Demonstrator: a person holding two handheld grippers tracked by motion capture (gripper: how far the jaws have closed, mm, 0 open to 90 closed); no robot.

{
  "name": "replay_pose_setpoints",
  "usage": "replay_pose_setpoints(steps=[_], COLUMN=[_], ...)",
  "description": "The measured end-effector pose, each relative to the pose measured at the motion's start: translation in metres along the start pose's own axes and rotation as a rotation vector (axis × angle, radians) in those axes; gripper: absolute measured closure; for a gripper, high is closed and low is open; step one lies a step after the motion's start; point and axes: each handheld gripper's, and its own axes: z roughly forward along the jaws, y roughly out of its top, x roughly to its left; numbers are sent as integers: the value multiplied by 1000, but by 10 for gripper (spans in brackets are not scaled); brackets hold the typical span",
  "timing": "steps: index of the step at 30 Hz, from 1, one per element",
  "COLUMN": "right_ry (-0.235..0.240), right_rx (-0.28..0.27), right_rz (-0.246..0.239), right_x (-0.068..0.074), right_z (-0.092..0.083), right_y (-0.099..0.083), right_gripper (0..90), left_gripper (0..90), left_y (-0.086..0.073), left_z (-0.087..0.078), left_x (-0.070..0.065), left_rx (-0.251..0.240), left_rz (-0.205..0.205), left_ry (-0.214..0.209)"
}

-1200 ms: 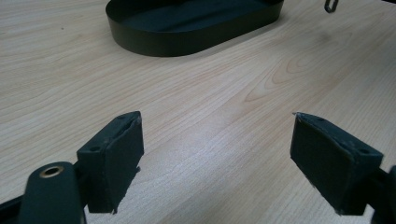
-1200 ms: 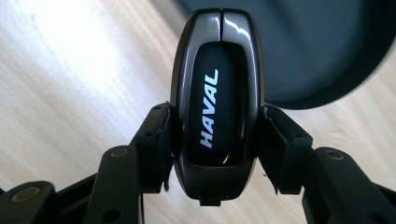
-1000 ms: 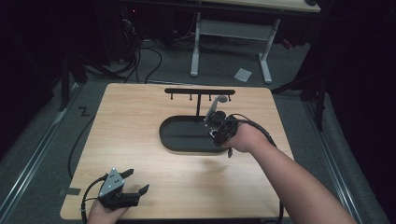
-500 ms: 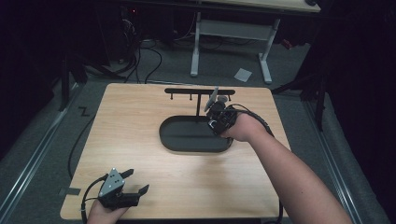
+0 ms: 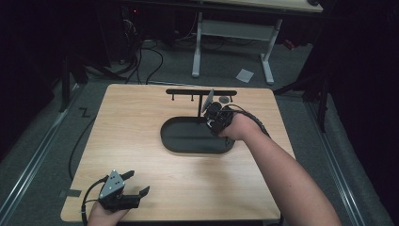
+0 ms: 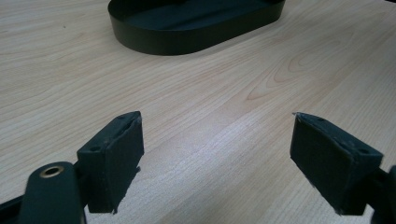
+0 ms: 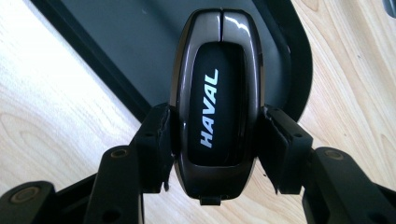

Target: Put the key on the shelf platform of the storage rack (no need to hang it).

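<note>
High view: a light wooden table point(image 5: 141, 141) seen from above, in a dark room. A person's right forearm comes in from the bottom right, and the right hand point(image 5: 240, 127) carries the right gripper point(image 5: 210, 109) over the far right end of a black oval tray point(image 5: 179, 141) that lies near the middle of the table. Beyond the tray, near the far edge of the table, stands a low black rack point(image 5: 188, 92) with small hooks under its bar. A small grey disc point(image 5: 225, 100) lies on the wood just right of the gripper. At the near left corner, the left hand point(image 5: 101, 215) rests the left gripper point(image 5: 135, 182) on the table, well apart from the tray, its jaws spread with nothing between them.

Left gripper view: two black padded jaws rise from the bottom, wide apart and released, with bare wood grain between them. The left gripper point(image 6: 217, 154) points toward the black tray point(image 6: 187, 37), which lies farther off at the top of the picture.

Right gripper view: the right gripper point(image 7: 215, 137) is clenched on a glossy dark car key fob point(image 7: 217, 98), its pads pressing both sides of the fob's lower half. The fob bears the word HAVAL in white letters. It is held above the rounded end of the tray point(image 7: 140, 42), with pale wood on both sides.
</note>
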Motion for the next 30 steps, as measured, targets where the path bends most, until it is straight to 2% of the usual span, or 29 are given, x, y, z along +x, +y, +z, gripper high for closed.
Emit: replay_pose_setpoints(steps=[2, 9, 10, 14, 20, 23, 30], right_ry=[9, 21, 24, 12, 18, 25, 47], right_rx=[6, 16, 11, -4, -29, -28, -9], right_rz=[17, 3, -12, -26, -19, -31, -21], right_x=[-1, 4, 9, 16, 20, 21, 23], right_z=[5, 22, 30, 40, 54, 63, 81], right_y=[3, 8, 12, 21, 28, 31, 38], right_gripper=[489, 489, 489, 489, 489, 488, 488], left_gripper=[181, 182, 181, 182, 182, 182, 182], left_y=[0, 0, 0, -1, -1, -1, -1], left_z=[0, 1, 1, 1, 1, 1, 1], left_x=[0, -1, -1, -1, -1, -1, 0], left_rx=[-4, -4, -3, -5, -1, 0, 1], left_rz=[-3, -3, -3, -2, -2, -3, -3], left_ry=[2, 1, 1, 3, 3, 2, 1])
